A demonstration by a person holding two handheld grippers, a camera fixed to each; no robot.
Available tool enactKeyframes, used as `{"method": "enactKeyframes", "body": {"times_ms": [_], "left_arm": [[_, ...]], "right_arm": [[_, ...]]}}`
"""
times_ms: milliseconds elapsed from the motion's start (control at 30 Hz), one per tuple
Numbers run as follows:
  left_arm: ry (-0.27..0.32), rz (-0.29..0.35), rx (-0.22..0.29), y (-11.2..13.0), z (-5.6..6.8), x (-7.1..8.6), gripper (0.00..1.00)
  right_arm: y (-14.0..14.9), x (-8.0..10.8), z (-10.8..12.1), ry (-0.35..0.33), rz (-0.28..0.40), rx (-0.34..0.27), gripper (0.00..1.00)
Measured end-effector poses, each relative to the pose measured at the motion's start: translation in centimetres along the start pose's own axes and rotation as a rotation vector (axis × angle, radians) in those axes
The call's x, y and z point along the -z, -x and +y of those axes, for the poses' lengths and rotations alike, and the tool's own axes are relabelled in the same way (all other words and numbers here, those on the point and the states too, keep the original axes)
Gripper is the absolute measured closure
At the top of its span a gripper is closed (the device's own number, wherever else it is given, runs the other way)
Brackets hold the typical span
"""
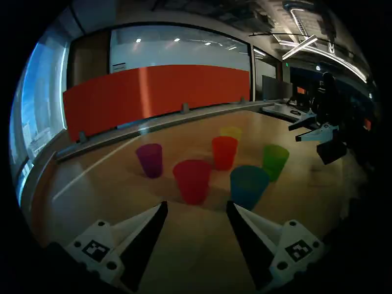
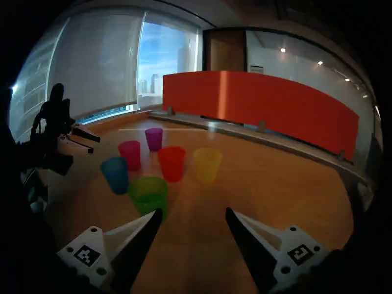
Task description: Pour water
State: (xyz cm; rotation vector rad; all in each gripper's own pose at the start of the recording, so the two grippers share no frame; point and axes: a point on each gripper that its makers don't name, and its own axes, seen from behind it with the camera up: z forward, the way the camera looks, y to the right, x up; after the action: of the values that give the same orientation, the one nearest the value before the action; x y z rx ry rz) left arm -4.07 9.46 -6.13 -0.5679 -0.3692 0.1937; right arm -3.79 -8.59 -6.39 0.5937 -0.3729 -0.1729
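**Both tools wide open and empty; six cups clustered mid-table**

Left gripper view: the left gripper [image 1: 197,206] has its jaws spread wide. It holds nothing and touches nothing. Just ahead of the gap stands the pink-red plastic cup [image 1: 192,180], and the blue plastic cup [image 1: 248,185] stands just beyond the right-hand fingertip. Behind them are the purple plastic cup [image 1: 150,159], orange-red plastic cup [image 1: 224,152], yellow plastic cup [image 1: 231,131] and green plastic cup [image 1: 274,160]. All are upright and close together. I cannot tell whether any holds water. The right gripper [image 1: 294,134] hangs well off to the right of the green cup with its jaws apart. The light wooden table [image 1: 98,196] lies bare to the left of the cups. Its far edge carries a grey rail [image 1: 161,122] under a long orange partition panel [image 1: 157,95].

Right gripper view: the right gripper [image 2: 193,211] also has its jaws wide and is empty. The green plastic cup [image 2: 148,195] is nearest, just ahead of the left-hand fingertip. The blue plastic cup [image 2: 115,174] is beside it, and the pink-red [image 2: 130,154], purple [image 2: 154,138], orange-red [image 2: 171,163] and yellow [image 2: 207,165] cups stand behind. The left gripper [image 2: 95,146] sits left of the blue cup, clear of it. Bare wood runs from the right of the yellow cup out to the rail.
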Motion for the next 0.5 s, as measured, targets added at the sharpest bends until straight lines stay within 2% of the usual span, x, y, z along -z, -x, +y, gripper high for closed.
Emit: {"method": "enactKeyframes", "body": {"times_ms": [200, 300, 500], "left_arm": [[-0.079, 0.046, 0.015, -0.7, -1.7, 1.1, 0.11], [-0.134, 0.08, 0.02, -1.3, -3.0, 1.7, 0.11], [-0.222, 0.118, 0.059, -1.2, -4.6, 2.5, 0.11]], "right_arm": [[-1.6, 0.6, 1.5, 0.076, 0.061, -0.023, 0.0], [-2.5, 0.9, 2.7, 0.133, 0.095, -0.047, 0.0], [-3.4, 1.5, 4.3, 0.234, 0.165, -0.1, 0.0]]}}
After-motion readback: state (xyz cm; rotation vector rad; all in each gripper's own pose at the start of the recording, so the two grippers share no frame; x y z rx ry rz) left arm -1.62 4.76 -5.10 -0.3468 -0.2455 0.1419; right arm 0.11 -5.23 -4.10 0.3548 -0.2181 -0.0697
